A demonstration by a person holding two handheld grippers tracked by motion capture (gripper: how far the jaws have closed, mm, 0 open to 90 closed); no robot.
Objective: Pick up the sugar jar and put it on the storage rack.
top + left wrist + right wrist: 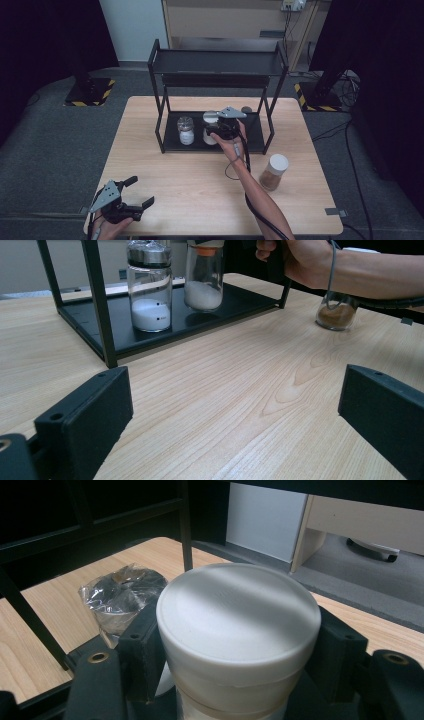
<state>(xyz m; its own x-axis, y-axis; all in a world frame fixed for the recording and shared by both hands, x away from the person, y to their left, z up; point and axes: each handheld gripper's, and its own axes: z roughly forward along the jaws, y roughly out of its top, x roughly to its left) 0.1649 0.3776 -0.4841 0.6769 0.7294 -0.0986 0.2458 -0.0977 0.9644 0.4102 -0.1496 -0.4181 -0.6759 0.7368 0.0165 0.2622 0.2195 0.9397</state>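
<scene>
Jar (239, 630) w/ white lid sits clamped between your right gripper (223, 128) fingers, over the bottom shelf of the black rack (161, 122), just beside a second jar (186, 131) w/ clear-wrapped top already standing there. In the left gripper view its base looks a touch off the shelf, so placement seems not quite done. Brown-powder jar (273, 172) waits on the counter (190, 190), right of the rack, prob. next. Your left gripper (131, 200) rests at the near counter edge, fingers spread wide, holding nothing. Count: 3 jars, 1 rack w/ 2 shelves, 2 grippers.
</scene>
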